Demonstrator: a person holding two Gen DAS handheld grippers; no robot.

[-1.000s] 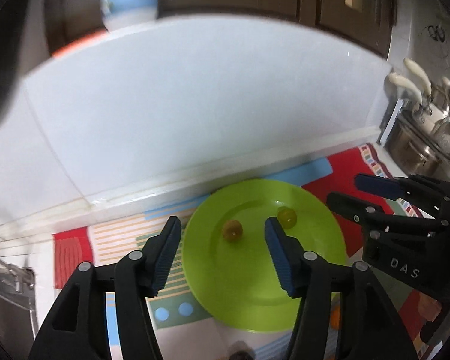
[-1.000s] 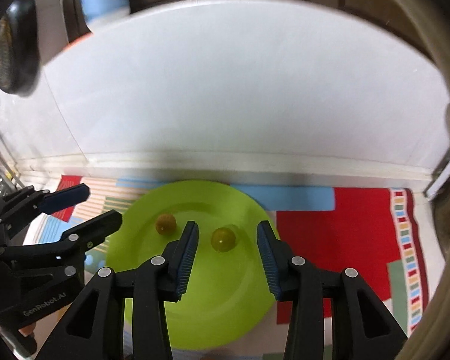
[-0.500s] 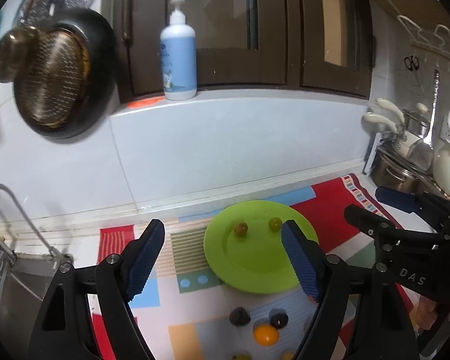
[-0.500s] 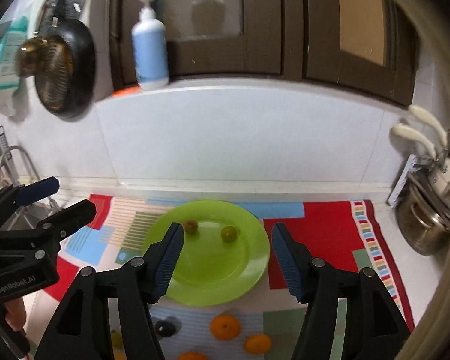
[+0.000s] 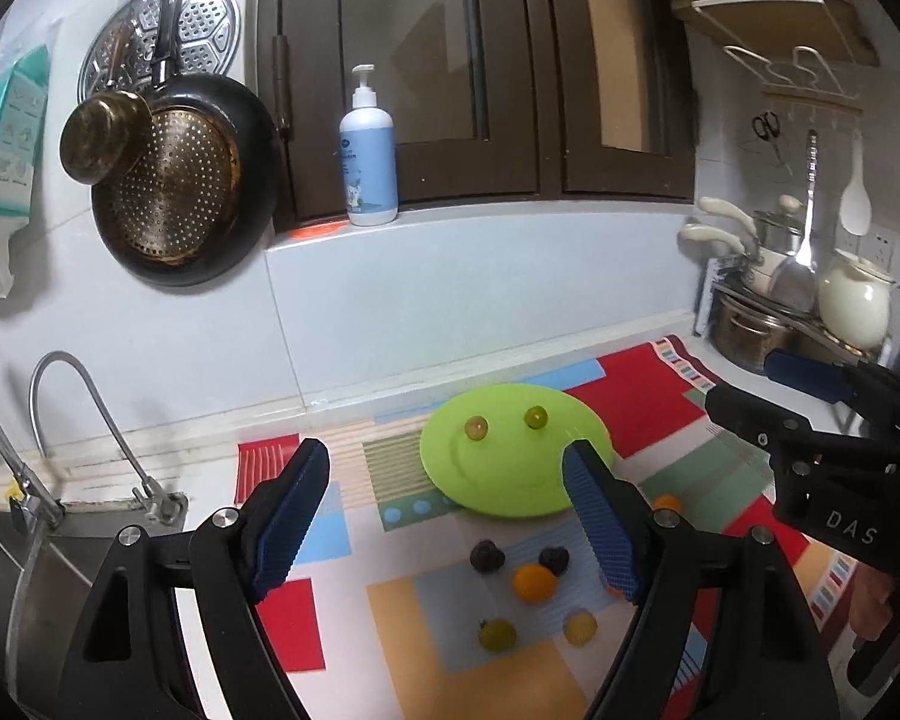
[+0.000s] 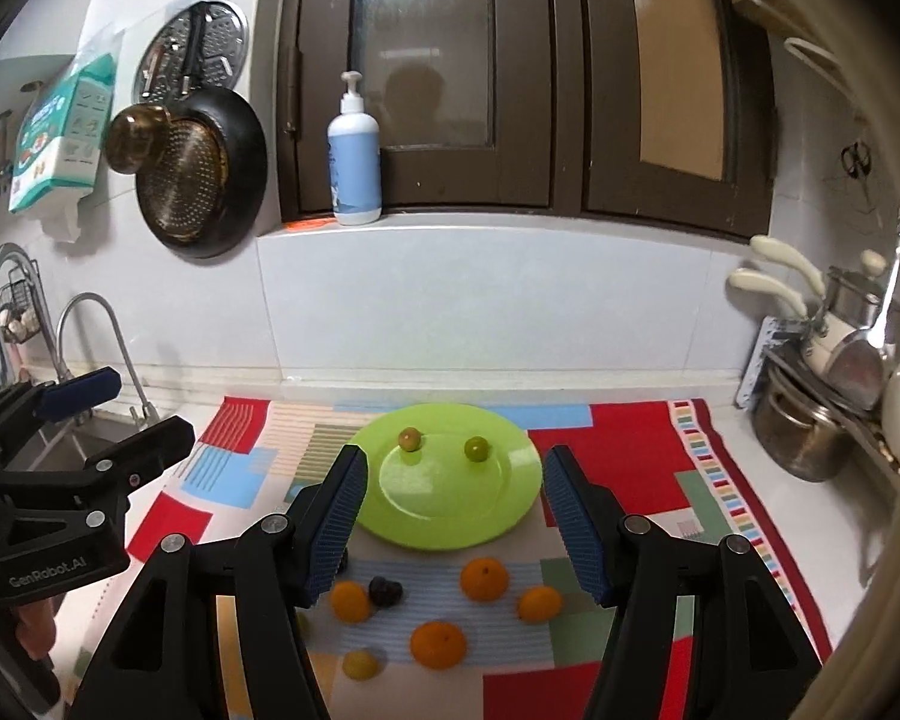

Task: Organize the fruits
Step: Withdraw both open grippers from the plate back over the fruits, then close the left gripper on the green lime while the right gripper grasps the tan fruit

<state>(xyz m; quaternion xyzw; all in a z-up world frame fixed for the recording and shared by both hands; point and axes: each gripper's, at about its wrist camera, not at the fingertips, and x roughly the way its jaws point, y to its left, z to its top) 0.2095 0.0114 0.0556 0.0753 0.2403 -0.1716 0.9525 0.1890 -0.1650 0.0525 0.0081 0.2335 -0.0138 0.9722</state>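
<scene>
Beyond the spread right gripper (image 6: pixel 453 516), green plate (image 6: pixel 450 516).

orange fruit (image 5: pixel 667 503) half hidden behind left tool's finger (image 5: pixel 600 531), dark fruit (image 6: pixel 343 564) mostly hidden

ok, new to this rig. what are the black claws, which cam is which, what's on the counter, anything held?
No robot: a person holds a two-finger gripper in each hand. Each picture comes from a fisheye camera on one gripper, looking along its blue-padded fingers. In the left view the left gripper fills the foreground; in the right view the right gripper does. Both are open and hold nothing. On the patterned mat lies a green plate with two small greenish fruits. In front of it lie loose oranges and dark fruits.
</scene>
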